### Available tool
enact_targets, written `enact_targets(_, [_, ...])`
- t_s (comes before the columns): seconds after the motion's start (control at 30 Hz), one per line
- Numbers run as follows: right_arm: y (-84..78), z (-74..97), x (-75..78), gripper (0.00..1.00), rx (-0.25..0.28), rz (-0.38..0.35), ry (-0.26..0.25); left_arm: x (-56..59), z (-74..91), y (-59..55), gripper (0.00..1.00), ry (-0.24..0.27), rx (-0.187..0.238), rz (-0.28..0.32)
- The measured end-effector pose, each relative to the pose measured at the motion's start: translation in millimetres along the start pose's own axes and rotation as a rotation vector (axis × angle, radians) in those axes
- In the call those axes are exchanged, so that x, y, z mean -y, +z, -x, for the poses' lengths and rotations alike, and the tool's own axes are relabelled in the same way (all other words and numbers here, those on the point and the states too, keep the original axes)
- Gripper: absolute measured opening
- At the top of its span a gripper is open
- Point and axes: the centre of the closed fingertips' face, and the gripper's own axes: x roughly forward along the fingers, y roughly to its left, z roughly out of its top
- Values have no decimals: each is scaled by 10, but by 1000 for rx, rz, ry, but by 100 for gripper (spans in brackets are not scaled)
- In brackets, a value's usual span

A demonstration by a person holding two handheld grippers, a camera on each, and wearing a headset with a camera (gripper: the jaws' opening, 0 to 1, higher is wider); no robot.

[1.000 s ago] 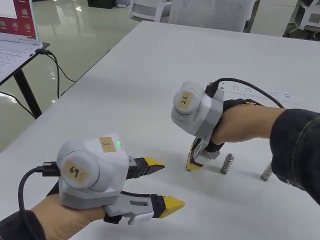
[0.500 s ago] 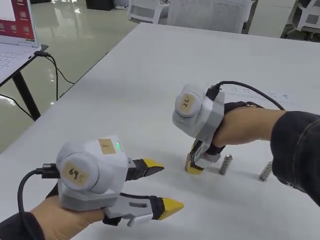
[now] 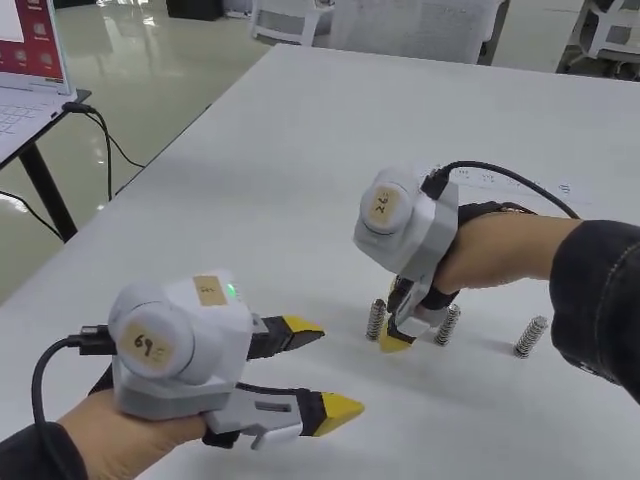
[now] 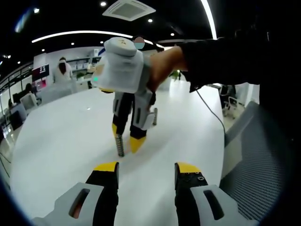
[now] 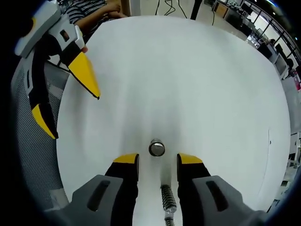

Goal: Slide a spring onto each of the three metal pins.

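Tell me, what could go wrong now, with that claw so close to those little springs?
1. The right gripper points straight down, jaws open, close beside the nearest spring. A small sideways nudge could probably tip it over.
2. A second spring stands between those jaws in the right gripper view. Lifting away crookedly, or closing, might catch it and drag it over.

both units: pale grey housings, black fingers (image 3: 268,338) with yellow pointed tips. left gripper (image 3: 322,368): round cap (image 3: 150,345) behind the fingers inked "69", tan sticker (image 3: 209,289), green LED (image 3: 232,291), black cable (image 3: 48,362) out the rear. right gripper (image 3: 395,338): cap label reads roughly "26", black cable too. dark sleeve (image 3: 600,290) on the right arm, black strap (image 3: 478,208) across that hand.
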Motion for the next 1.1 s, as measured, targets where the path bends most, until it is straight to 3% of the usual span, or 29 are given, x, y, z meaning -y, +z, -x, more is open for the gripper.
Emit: enact_targets(1.1, [-255, 214, 151, 56, 86, -90, -81, 16, -20, -24, 42, 0, -19, -8])
